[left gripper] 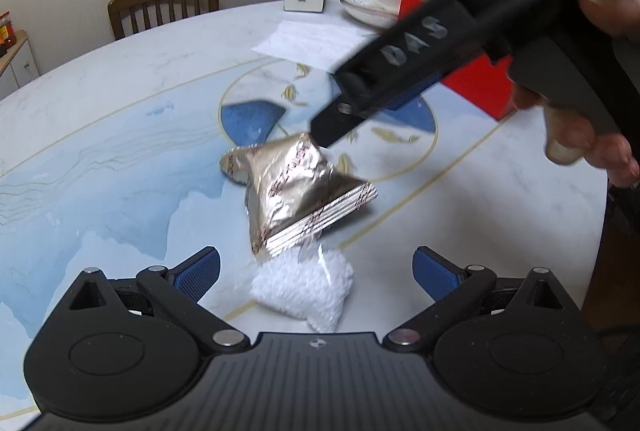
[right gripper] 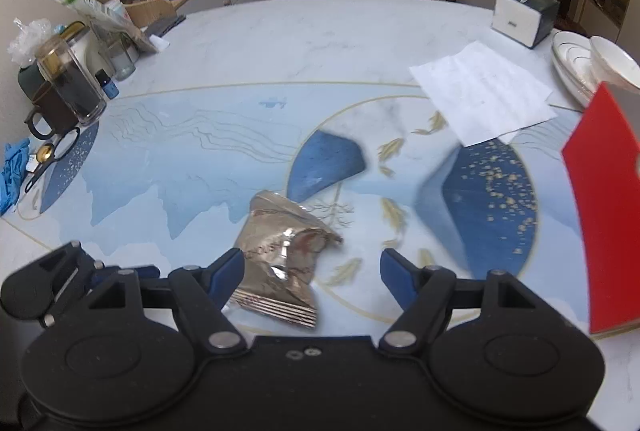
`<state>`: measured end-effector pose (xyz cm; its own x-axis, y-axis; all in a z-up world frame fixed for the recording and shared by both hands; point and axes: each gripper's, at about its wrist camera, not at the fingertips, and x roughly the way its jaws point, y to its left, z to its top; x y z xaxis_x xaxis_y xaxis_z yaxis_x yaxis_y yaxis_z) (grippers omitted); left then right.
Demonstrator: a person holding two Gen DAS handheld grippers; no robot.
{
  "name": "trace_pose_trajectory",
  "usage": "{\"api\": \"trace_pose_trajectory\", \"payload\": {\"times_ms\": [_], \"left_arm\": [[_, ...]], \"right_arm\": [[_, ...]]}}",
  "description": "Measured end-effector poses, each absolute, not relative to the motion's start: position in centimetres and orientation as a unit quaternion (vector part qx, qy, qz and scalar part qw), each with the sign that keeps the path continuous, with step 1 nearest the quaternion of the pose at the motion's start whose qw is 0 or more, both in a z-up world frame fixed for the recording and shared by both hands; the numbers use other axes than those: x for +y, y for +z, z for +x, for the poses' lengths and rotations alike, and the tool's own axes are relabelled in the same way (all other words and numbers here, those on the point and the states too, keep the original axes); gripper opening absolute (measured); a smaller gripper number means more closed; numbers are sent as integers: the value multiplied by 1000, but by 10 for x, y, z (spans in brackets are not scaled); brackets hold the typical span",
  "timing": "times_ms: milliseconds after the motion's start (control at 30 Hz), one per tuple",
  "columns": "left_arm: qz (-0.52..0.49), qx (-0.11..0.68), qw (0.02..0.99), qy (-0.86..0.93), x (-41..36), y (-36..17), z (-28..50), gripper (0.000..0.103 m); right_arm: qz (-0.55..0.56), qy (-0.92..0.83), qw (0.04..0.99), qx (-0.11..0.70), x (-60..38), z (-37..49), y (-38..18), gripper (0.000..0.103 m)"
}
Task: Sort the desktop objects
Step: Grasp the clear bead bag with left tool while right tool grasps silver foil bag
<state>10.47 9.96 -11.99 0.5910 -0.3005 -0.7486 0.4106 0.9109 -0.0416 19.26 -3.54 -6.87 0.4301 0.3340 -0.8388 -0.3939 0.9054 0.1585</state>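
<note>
A crumpled gold foil snack packet [left gripper: 296, 191] lies on the marble table [left gripper: 120, 103]; it also shows in the right wrist view [right gripper: 280, 259]. A clear bag of white pellets [left gripper: 308, 287] lies just before my open left gripper [left gripper: 316, 267], between its blue pads. My right gripper [right gripper: 312, 267] is open, its fingers straddling the packet's near end. In the left wrist view the right gripper [left gripper: 332, 127] hangs over the packet's far edge.
A red box [right gripper: 604, 215] stands at the right, also in the left wrist view [left gripper: 480, 83]. White paper [right gripper: 484, 91], a tissue box [right gripper: 520, 15], and plates with a bowl [right gripper: 592, 63] sit behind. Jars, a mug [right gripper: 48, 111] and scissors [right gripper: 52, 155] crowd the left edge.
</note>
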Motion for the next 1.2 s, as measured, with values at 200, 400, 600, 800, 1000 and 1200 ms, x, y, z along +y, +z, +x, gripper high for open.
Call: {"api": "trace_pose_trajectory", "payload": {"times_ms": [200, 400, 600, 800, 1000, 1200], "left_arm": [[75, 410, 888, -194, 102, -131, 107, 103], [83, 411, 886, -195, 101, -137, 108, 103], [85, 412, 889, -183, 100, -140, 113, 102], [90, 416, 886, -183, 98, -146, 112, 96], [91, 423, 883, -184, 96, -152, 110, 83], [96, 419, 884, -183, 91, -152, 109, 73]], "right_arm": [[-46, 202, 842, 499, -15, 200, -84, 75], [-48, 197, 840, 503, -1, 204, -94, 75], [-64, 168, 846, 503, 16, 210, -103, 76], [-91, 165, 841, 507, 23, 210, -116, 77], [-89, 174, 833, 518, 14, 213, -121, 76], [-74, 178, 829, 525, -7, 214, -123, 74]]}}
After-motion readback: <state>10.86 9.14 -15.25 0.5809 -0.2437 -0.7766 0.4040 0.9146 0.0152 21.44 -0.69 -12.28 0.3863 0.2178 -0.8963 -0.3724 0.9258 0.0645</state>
